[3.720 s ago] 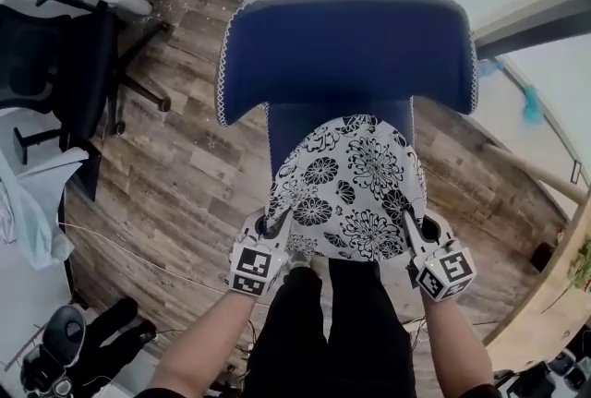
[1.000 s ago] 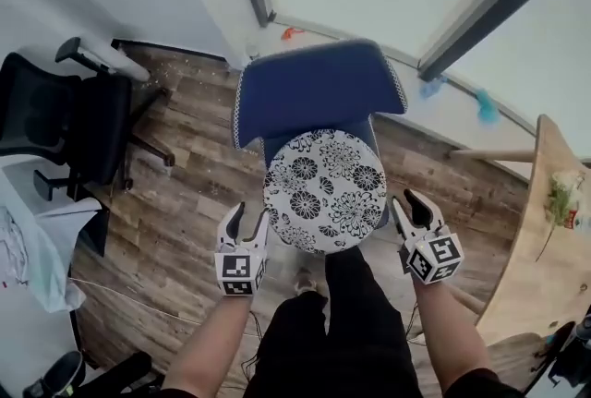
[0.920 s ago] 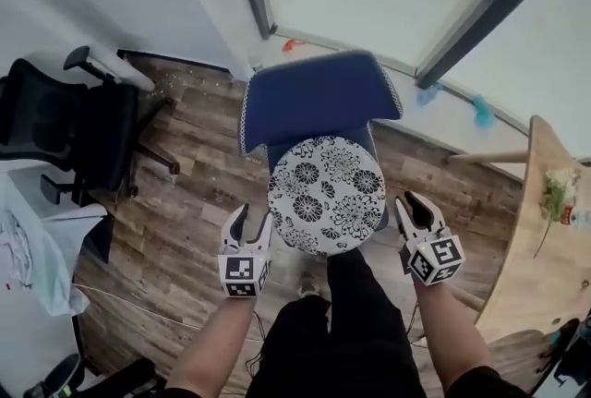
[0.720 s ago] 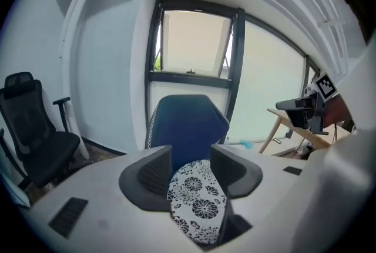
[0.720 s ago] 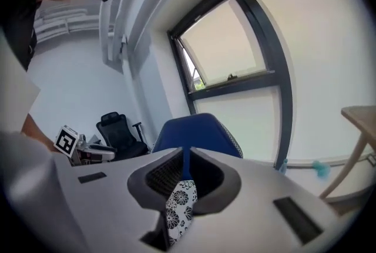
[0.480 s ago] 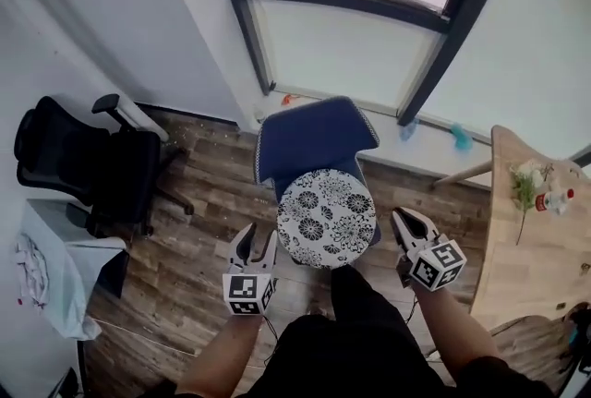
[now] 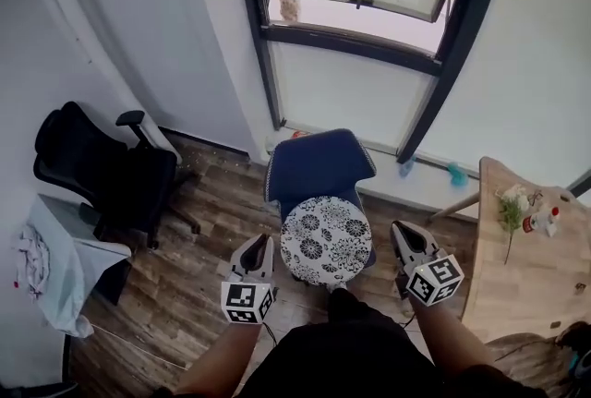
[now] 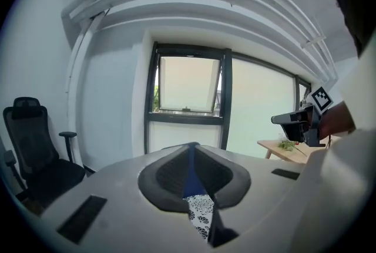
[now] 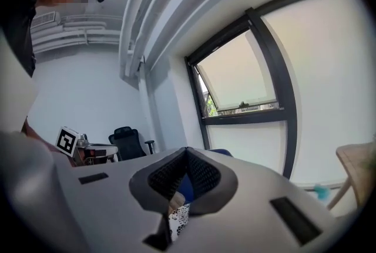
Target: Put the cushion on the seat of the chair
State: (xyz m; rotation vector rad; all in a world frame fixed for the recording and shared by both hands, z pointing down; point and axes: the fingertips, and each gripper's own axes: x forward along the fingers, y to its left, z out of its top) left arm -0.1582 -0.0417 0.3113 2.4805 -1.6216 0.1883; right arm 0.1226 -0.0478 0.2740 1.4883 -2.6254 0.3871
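Both claws are empty and pressed together. In the left gripper view the left claw (image 8: 191, 146) has its ribbed pads meeting at the tips with nothing between them, and the right gripper view shows the same for the right claw (image 9: 187, 151). Each is held up in the air, one to either side of the cushion (image 7: 325, 241) and clear of it. Through the slit between each pair of pads only a strip of distant blue upholstery and flowered cloth shows.

That cushion, round with a black-and-white flower print, lies flat on the seat of the blue chair (image 7: 319, 163), in front of the backrest, and covers most of the seat. By the look of it, the task is done.

Judging by its thin, cloth-covered build, the cushion should be light, soft and floppy rather than stiff. The fabric ought to grip well and there is nothing to break. If it needs squaring up, the rim is the place to pinch, one claw on each opposite side so that it does not fold or sag.

No container has a part here. On the wooden surface (image 7: 531, 267) at the right lie a sprig of flowers (image 7: 511, 213) and a small bottle (image 7: 547, 219), whose contents are too small to tell. A black office chair (image 7: 102, 174) stands well apart at the left.
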